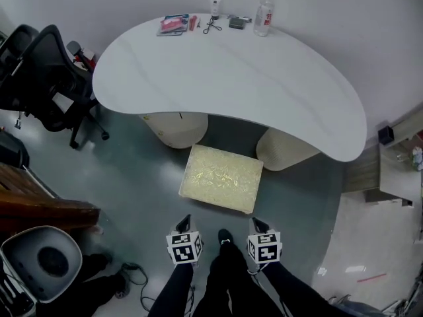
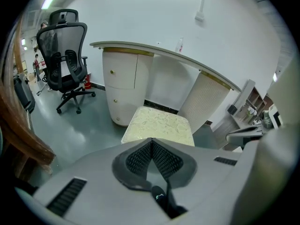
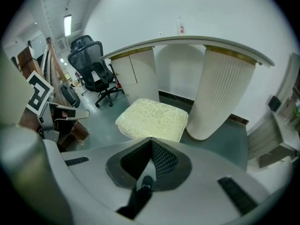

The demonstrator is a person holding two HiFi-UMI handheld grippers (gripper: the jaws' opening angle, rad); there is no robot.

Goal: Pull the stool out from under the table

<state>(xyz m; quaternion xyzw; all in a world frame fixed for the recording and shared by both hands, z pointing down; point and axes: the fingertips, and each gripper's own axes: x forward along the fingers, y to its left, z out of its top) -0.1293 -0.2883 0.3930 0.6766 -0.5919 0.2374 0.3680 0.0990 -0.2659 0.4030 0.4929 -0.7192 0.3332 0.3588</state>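
Stool [image 1: 221,177] stands on the floor [image 1: 135,177] just ahead of both tongs, with its near edge towards them and its far edge towards the tabletop [image 1: 231,71]. It sits in front of the gap between the two pedestals [image 1: 175,127] further ahead. In the head view its whole cushion shows clear of the tabletop's rim.

The left tongs [image 1: 184,220] are clenched: in the left gripper view the two ribbed pads meet in one line and nothing is between them. The right tongs [image 1: 257,223] are clenched too, and also empty. Both hang above the floor, side by side, one at each side of the person's legs [image 1: 221,269]. They point down and forward at the stool, but neither touches it.

I judge that the pulling step is finished, or very nearly: the stool looks free of the tabletop and no tongs hold it.

If the stool must come further out, the next move calls for these things:
- Open both tongs and lower them to the near edge of the cushion.
- Grip that edge at the two corners.
- Draw it straight back, evenly, so the stool does not turn towards the pedestal ahead of the right tongs.

If not, the tongs need only keep away from it.
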